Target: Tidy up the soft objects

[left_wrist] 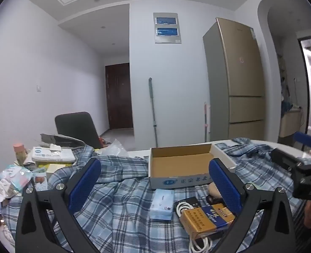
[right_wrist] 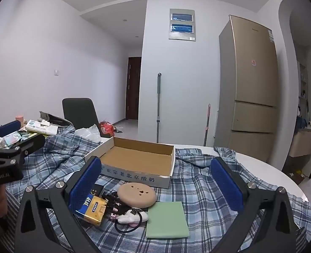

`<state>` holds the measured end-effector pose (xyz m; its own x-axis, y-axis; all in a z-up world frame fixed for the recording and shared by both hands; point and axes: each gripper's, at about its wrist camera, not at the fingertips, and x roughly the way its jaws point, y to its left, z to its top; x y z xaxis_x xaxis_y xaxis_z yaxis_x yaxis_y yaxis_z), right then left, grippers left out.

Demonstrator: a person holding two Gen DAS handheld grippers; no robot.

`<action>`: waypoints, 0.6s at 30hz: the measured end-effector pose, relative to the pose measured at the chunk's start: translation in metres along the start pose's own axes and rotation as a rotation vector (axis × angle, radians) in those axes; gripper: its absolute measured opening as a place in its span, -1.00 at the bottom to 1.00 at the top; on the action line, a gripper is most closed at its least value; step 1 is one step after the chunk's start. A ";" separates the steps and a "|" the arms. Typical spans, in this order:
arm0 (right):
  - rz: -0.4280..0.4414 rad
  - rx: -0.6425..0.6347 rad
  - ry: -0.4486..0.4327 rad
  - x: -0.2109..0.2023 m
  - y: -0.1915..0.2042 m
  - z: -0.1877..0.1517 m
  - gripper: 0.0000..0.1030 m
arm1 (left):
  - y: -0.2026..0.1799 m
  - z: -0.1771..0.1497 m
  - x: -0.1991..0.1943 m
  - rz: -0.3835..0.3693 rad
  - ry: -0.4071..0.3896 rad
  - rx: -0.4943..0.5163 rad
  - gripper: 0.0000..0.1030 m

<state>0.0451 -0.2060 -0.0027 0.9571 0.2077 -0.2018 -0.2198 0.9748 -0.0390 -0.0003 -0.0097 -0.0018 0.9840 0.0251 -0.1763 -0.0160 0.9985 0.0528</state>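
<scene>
**Both grippers wide open over the plaid cloth**

The left gripper (left_wrist: 155, 186) hangs with its jaws spread fully, gripping nothing; below it lie a pale blue tissue pack (left_wrist: 162, 205) and a gold carton (left_wrist: 206, 218). Behind stands the empty cardboard box (right_wrist: 138, 160). The right gripper (right_wrist: 155, 186) is equally wide and empty, above a tan round cushion (right_wrist: 136, 194), a green cloth (right_wrist: 166, 219) and a white plush hair tie (right_wrist: 132, 216) (all resting on the plaid cloth (right_wrist: 208, 189)).
</scene>
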 end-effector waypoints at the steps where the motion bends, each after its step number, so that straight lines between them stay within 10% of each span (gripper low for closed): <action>1: 0.002 0.005 0.004 0.001 -0.001 -0.001 1.00 | 0.000 -0.001 0.000 -0.012 -0.003 0.003 1.00; 18: 0.015 0.019 0.024 0.003 0.000 0.000 1.00 | -0.005 0.000 -0.002 -0.026 -0.004 -0.011 1.00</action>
<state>0.0477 -0.2060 -0.0034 0.9488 0.2209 -0.2257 -0.2307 0.9729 -0.0174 -0.0021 -0.0149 -0.0013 0.9848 -0.0006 -0.1737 0.0071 0.9993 0.0371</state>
